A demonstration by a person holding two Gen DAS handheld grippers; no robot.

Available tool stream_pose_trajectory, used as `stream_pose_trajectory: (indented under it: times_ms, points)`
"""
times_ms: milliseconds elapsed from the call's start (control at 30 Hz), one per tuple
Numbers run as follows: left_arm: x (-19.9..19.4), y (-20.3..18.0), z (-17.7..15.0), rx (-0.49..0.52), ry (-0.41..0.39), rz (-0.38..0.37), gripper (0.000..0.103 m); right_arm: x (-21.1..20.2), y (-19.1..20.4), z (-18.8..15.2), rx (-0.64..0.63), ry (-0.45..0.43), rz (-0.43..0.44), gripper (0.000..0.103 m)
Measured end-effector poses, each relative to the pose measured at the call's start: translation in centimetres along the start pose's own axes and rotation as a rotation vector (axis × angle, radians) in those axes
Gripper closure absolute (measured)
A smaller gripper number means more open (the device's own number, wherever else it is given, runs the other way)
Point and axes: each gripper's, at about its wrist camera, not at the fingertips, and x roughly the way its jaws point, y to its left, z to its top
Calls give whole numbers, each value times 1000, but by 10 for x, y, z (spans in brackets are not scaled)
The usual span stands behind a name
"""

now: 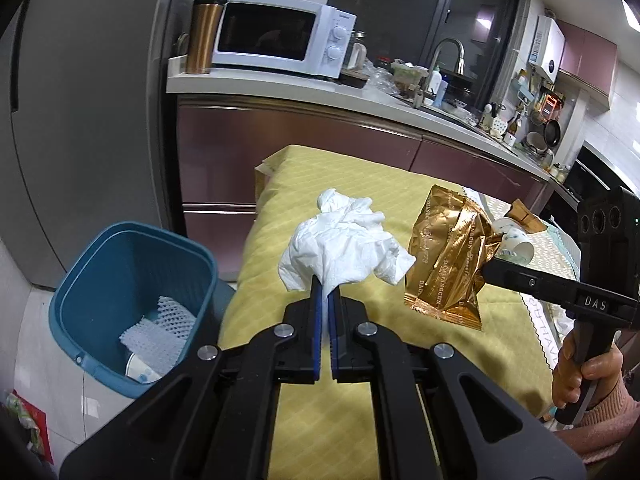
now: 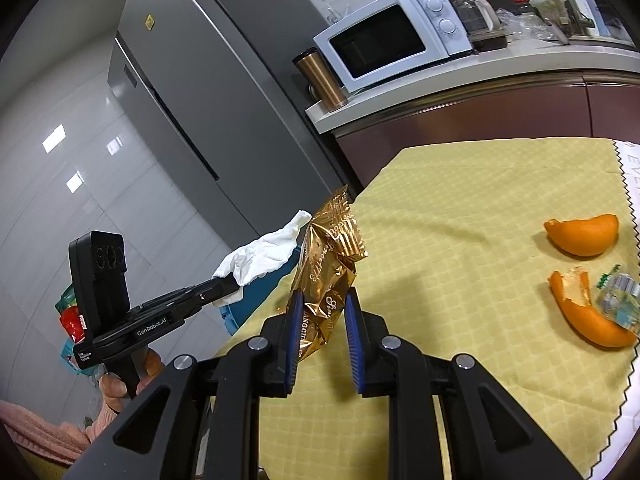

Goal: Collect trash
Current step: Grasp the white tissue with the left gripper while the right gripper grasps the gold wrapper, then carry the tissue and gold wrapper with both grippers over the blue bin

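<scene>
My left gripper (image 1: 326, 286) is shut on a crumpled white tissue (image 1: 346, 246) and holds it above the yellow tablecloth (image 1: 304, 184), right of the blue trash bin (image 1: 124, 264). My right gripper (image 2: 322, 300) is shut on a gold foil wrapper (image 2: 330, 256) and holds it over the table's left edge. The wrapper also shows in the left wrist view (image 1: 448, 256), with the right gripper (image 1: 486, 270) at its side. The left gripper (image 2: 230, 284) and the tissue (image 2: 264, 254) show in the right wrist view. Two orange peels (image 2: 584, 236) (image 2: 584, 314) lie on the cloth at the right.
The bin holds white foam netting (image 1: 160, 328) and a paper cup (image 1: 140, 370). A paper cup (image 1: 514, 240) lies on the table behind the wrapper. A small crumpled plastic wrapper (image 2: 618, 296) lies by the peels. A counter with a microwave (image 1: 280, 36) and a fridge (image 2: 180, 100) stand behind.
</scene>
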Motion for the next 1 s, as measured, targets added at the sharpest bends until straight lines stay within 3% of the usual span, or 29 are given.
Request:
stream_pose_trajectory:
  times_ms: [1000]
  points:
    - [-34,67,-7,-109,-45,136,100,62,44,21,-101,113,91,84]
